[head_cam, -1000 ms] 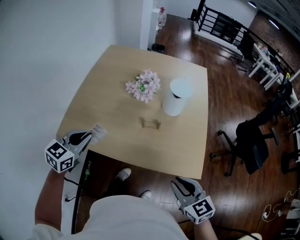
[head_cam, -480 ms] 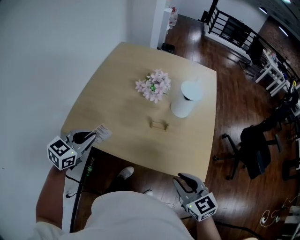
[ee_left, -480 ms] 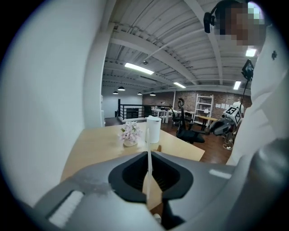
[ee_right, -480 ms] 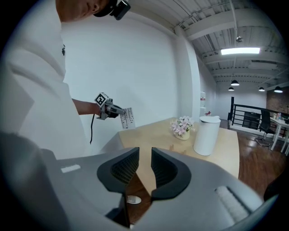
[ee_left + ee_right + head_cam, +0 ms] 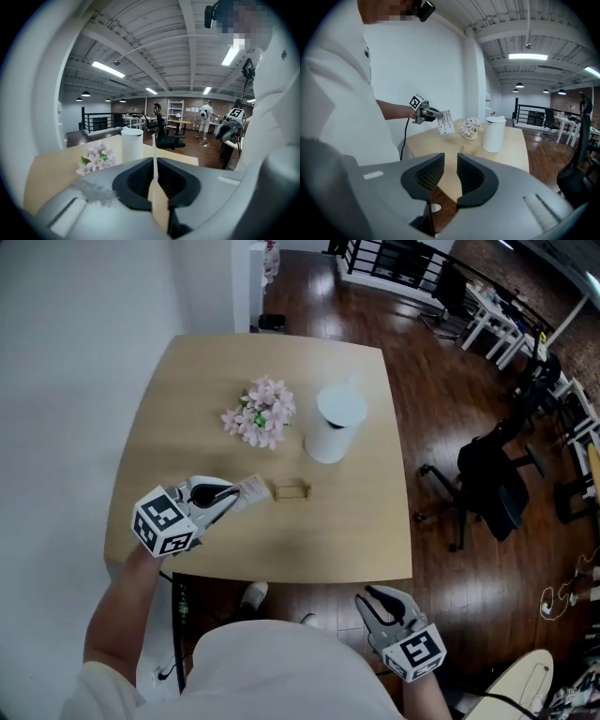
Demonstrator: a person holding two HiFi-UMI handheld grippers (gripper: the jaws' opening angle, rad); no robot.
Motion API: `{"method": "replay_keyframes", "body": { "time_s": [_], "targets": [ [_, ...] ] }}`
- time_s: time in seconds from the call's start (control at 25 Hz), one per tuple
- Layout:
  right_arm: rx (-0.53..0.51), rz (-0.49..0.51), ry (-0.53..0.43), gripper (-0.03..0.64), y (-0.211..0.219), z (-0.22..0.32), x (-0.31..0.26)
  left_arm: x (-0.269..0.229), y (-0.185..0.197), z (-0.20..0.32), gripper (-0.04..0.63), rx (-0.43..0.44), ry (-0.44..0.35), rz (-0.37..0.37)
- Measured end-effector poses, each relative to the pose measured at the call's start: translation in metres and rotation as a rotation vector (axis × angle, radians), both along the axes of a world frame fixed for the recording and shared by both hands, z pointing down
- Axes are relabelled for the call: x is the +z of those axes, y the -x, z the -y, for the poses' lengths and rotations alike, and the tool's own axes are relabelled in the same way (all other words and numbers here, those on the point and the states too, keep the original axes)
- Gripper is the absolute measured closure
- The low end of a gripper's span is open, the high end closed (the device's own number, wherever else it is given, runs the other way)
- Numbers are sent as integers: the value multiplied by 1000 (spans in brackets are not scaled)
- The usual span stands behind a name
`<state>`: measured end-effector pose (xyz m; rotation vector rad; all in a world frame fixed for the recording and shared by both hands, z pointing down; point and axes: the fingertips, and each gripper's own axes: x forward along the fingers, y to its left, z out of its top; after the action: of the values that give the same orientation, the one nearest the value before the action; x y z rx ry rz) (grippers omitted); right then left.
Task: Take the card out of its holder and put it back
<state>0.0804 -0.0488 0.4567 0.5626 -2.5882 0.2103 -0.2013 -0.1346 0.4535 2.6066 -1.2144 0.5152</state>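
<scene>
My left gripper (image 5: 228,496) hovers over the table's front left part, shut on a white printed card (image 5: 251,488). The card's free end points at the small clear card holder (image 5: 292,489), which stands empty just right of it. In the left gripper view the card (image 5: 154,157) shows edge-on, pinched between the dark jaws. The right gripper view shows the left gripper (image 5: 424,114) holding the card (image 5: 446,121) up above the table. My right gripper (image 5: 379,606) hangs off the table's front edge, over the floor. Its jaws stand slightly apart with nothing between them.
On the light wooden table (image 5: 347,531), a bunch of pink flowers (image 5: 260,413) and a white cylindrical canister (image 5: 335,423) stand behind the holder. A black office chair (image 5: 492,479) stands on the dark wood floor to the right. A white wall runs along the left.
My left gripper has carried the card from the table's front left corner inward, close to the holder. The head view has shifted. The right gripper stays off the front edge.
</scene>
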Motion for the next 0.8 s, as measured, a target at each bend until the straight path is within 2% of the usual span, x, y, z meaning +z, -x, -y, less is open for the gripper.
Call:
{"method": "replay_keyframes", "body": {
  "time_s": [0.2, 0.44, 0.8],
  "targets": [
    [152, -11, -3, 526, -9, -5, -7, 20, -34, 48, 579, 172, 10, 15],
    [334, -17, 8, 528, -15, -23, -7, 49, -59, 89, 580, 323, 28, 42],
    [518, -34, 46, 526, -19, -54, 0, 87, -69, 119, 580, 422, 95, 66]
  ]
}}
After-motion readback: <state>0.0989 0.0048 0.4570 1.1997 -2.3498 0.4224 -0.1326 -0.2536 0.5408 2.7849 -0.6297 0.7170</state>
